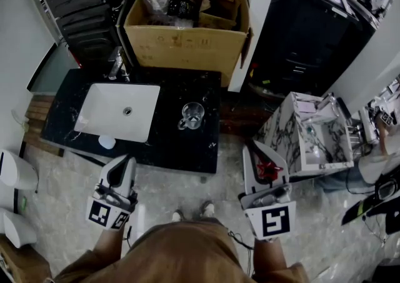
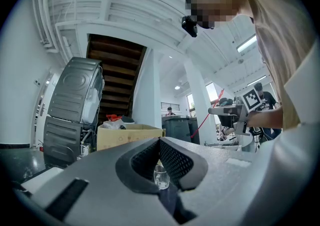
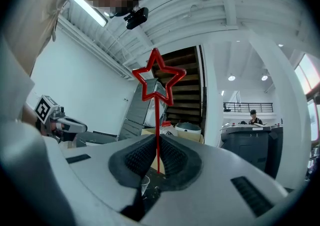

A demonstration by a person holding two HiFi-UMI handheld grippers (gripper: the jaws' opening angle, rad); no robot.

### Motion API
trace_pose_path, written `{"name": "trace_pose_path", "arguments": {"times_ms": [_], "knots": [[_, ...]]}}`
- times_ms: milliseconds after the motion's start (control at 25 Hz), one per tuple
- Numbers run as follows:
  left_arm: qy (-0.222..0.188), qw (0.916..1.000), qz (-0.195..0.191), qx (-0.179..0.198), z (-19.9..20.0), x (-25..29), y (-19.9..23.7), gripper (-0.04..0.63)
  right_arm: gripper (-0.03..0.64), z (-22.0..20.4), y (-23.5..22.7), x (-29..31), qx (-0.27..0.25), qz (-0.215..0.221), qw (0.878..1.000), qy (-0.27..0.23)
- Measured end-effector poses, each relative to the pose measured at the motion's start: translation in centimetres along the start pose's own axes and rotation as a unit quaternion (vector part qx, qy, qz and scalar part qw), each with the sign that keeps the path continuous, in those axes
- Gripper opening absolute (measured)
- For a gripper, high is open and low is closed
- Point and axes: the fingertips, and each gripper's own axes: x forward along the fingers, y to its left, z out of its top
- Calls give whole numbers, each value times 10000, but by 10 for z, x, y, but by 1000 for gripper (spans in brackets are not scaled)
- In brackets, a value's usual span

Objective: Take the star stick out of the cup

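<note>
- Right gripper (image 3: 158, 139): my jaws are closed on the stick (image 3: 158, 120), pinching its thin shaft low down. Nothing else is between the pads. I judge the low grip keeps the head clear of the pads.
- The stick stands upright out of the jaws, with its red star-shaped head at 12 o'clock above the pads. Held this way it is free of everything, touching only my pads.
- Cup (image 1: 192, 115): in the head view it stands at 10 o'clock from my right gripper, well apart, on the black counter (image 1: 181, 147). No stick is in it, so I judge the removal done; only setting the stick down could remain.
- Left gripper (image 2: 159, 142): the jaws are together and hold nothing. The cup shows beyond them, between 1 and 2 o'clock in the head view, well apart. I judge this gripper idle, since the cup stands steady without bracing.
- Sink (image 1: 100, 97): set into the counter at 9 o'clock from the cup, not involved.
- Box (image 1: 181, 44): at 12 o'clock, behind the counter, not involved.
</note>
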Motion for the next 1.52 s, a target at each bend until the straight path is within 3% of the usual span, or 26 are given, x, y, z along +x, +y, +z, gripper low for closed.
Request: {"name": "trace_pose_path", "arguments": {"times_ms": [560,760,1240,1520], "knots": [[-13,10000,5,-6,-1,1,-4,2,14,6,-17,-25,152,-304,9994,-62],[-23,10000,-19,4,0,3,-7,2,14,-1,-22,-40,-81,-243,9997,36],[8,10000,49,-1,-2,0,-5,2,14,12,-31,-53,164,-500,9986,-44],[3,10000,95,0,-2,-3,-1,2,14,14,-31,-66,-24,-399,9991,-107]]}}
